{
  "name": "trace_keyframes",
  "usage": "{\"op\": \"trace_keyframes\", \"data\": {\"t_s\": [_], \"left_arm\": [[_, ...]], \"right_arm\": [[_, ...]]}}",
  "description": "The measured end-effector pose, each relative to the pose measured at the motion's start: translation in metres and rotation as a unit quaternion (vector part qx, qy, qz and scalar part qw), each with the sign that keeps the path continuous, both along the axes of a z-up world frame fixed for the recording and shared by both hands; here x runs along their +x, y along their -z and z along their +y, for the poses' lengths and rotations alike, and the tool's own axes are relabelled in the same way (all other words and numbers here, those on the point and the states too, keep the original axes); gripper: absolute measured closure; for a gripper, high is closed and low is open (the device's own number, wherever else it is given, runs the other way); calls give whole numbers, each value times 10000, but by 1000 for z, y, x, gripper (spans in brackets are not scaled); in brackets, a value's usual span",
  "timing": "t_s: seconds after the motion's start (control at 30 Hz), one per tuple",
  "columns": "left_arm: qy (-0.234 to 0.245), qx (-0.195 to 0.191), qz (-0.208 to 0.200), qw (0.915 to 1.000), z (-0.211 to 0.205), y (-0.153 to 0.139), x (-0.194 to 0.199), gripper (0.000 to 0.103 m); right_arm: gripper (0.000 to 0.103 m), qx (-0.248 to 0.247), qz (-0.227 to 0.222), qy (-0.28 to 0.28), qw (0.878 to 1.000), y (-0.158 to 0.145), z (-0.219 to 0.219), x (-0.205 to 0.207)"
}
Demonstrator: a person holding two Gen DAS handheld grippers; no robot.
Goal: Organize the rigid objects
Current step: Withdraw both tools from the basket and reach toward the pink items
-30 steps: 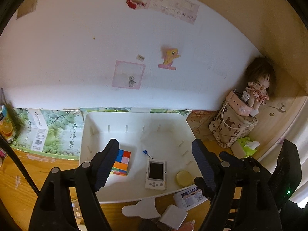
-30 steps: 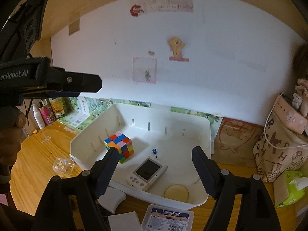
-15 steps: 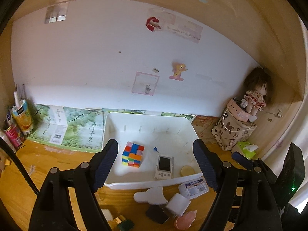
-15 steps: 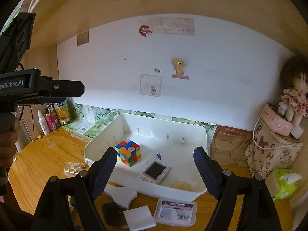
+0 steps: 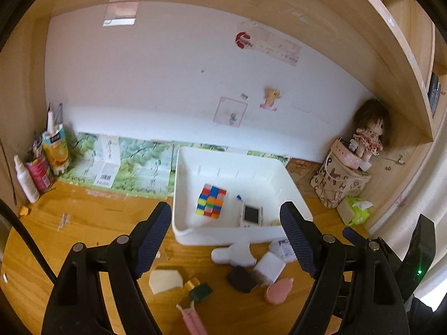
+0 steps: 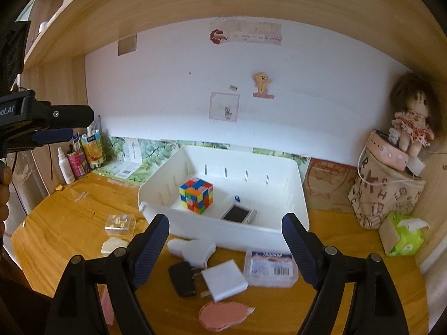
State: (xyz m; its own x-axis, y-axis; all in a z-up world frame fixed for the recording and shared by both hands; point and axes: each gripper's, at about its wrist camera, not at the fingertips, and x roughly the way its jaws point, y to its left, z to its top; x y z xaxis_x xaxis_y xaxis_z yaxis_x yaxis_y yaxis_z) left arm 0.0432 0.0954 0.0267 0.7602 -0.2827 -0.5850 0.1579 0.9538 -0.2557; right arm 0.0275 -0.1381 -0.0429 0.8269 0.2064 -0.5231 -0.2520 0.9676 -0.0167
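A white bin [image 5: 195,236] [image 6: 223,234] stands at the back of the wooden desk. Inside it lie a multicoloured cube [image 5: 211,200] [image 6: 196,195], a white handheld game device [image 5: 251,215] [image 6: 237,213] and a small blue piece [image 5: 239,197]. Loose on the desk in front of it are a white T-shaped piece [image 6: 192,248], a white block [image 6: 223,279], a black item [image 6: 181,277], a pink oval [image 6: 223,315], a labelled clear case [image 6: 269,265], a cream pad [image 5: 164,280] and a green-gold bottle [image 5: 198,289]. My left gripper [image 5: 225,209] and right gripper [image 6: 225,219] hover open and empty, short of the bin.
A small clear box [image 6: 120,223] sits left of the bin. Bottles and cartons [image 5: 42,164] crowd the left corner. A patterned bag [image 6: 385,195] with a doll [image 6: 413,122] on top and a green tissue pack [image 6: 402,234] fill the right corner. A wooden shelf [image 6: 223,0] hangs overhead.
Both grippers have drawn back from the bin, so it looks smaller and the loose items on the desk in front have come into view. Both stay open and empty.
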Motion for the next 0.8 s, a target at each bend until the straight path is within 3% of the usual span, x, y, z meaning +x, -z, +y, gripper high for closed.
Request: {"op": "trace_keyframes", "data": {"t_s": [0.43, 0.53, 0.8], "left_arm": [[-401, 102, 695, 9967, 25, 42, -25, 20], [-545, 143, 929, 9941, 27, 55, -27, 20], [-866, 276, 1680, 9816, 21, 88, -19, 20]], "right_arm": [[19, -261, 537, -77, 9982, 32, 18, -27], [13, -343, 664, -89, 9972, 40, 17, -26], [13, -398, 1115, -303, 9925, 64, 10, -14]]}}
